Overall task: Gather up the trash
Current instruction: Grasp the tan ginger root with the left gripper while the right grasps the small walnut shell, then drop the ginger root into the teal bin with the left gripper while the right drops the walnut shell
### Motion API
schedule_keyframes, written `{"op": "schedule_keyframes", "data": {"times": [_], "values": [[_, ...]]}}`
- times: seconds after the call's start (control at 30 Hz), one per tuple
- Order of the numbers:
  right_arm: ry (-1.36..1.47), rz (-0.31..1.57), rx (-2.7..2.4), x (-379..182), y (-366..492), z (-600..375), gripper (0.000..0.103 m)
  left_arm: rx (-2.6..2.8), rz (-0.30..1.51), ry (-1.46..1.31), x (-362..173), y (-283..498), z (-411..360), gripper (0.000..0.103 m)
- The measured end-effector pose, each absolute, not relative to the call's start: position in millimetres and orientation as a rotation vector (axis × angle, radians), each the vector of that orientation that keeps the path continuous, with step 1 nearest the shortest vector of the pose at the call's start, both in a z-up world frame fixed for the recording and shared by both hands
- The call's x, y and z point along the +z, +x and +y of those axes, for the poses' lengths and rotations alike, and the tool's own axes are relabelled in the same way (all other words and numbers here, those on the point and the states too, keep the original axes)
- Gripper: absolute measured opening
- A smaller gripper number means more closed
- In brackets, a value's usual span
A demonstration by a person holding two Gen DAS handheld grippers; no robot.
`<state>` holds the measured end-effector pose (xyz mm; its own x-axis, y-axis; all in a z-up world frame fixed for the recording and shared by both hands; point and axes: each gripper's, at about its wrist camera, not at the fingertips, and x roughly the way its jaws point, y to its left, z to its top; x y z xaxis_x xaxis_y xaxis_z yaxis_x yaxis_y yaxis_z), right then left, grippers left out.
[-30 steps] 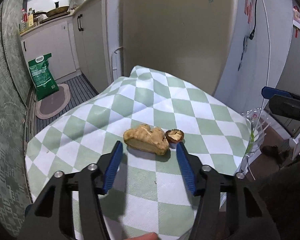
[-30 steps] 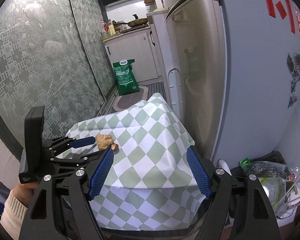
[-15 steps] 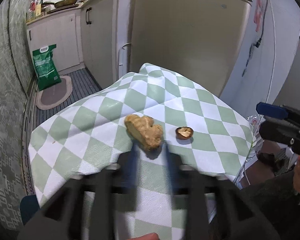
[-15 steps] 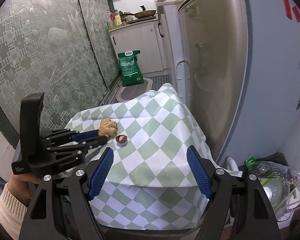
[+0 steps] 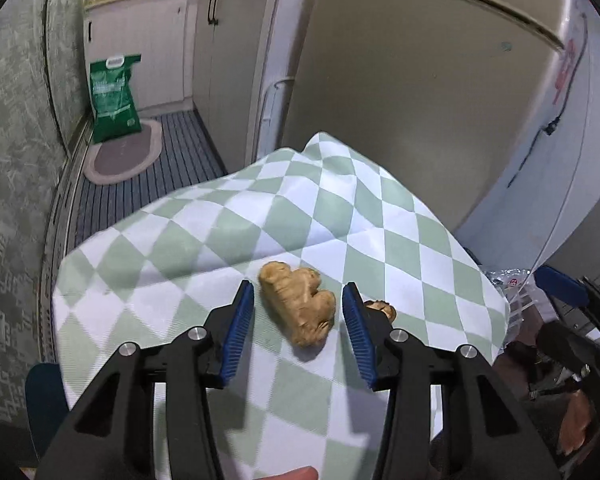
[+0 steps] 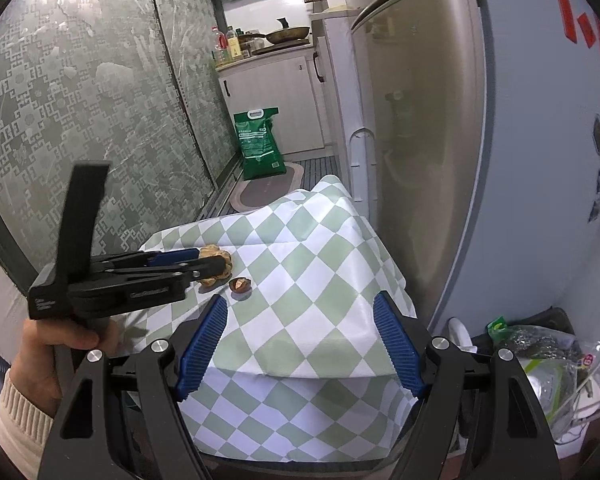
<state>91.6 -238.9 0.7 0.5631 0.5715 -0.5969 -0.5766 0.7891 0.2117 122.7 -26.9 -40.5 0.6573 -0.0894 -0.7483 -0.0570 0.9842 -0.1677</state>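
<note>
The ginger piece point(image 5: 300, 307) lay on the checked bench point(image 5: 204, 240), between the spread fingers of my left tongs point(image 5: 298, 322), untouched. A nutshell point(image 6: 240, 285) sat just beside it. My right tongs point(image 6: 300, 344) hung spread and empty over the bench's near edge.

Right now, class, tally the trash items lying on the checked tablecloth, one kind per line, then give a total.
Ginger root: 1
Brown nut shell: 1
Total: 2
</note>
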Motion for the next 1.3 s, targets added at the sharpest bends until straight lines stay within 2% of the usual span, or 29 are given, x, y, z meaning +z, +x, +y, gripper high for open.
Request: {"op": "schedule_keyframes", "data": {"times": [0.1,0.23,0.57,0.67,0.83,0.97,1.07,1.17,1.2,1.3], "values": [[-0.009,0.703,0.674,0.3,91.3,-239.4,0.076,0.002,0.878,-0.185,-43.0,130.8,-30.5,0.048],[-0.028,0.706,0.672,-1.1,90.2,-237.6,0.076,0.026,0.896,-0.223,-46.4,134.3,-24.9,0.042],[-0.09,0.717,0.704,-5.8,89.6,-207.7,0.076,-0.042,0.869,-0.365,-46.0,121.8,-2.4,0.034],[-0.124,0.732,0.735,-10.6,90.2,-185.3,0.064,-0.031,0.863,-0.357,-44.6,114.8,3.2,0.034],[-0.16,0.769,0.739,-25.1,97.5,-157.3,0.06,-0.055,0.853,-0.399,-43.9,103.5,17.5,0.034],[-0.18,0.79,0.705,-34.9,108.2,-143.5,0.048,-0.048,0.834,-0.413,-39.0,89.4,33.0,0.034],[-0.194,0.788,0.687,-38.5,113.9,-134.0,0.044,-0.056,0.81,-0.429,-34.3,79.0,44.3,0.034],[-0.229,0.777,0.669,-39.9,112.8,-125.6,0.023,-0.061,0.774,-0.432,-25.9,64.7,53.2,0.034],[-0.234,0.773,0.664,-39.6,111.8,-124.5,0.02,-0.06,0.757,-0.43,-21.5,58.0,57.1,0.034],[-0.238,0.768,0.659,-40.1,110.5,-118.3,0.02,-0.048,0.725,-0.433,-13.3,45.3,68.0,0.034]]}}
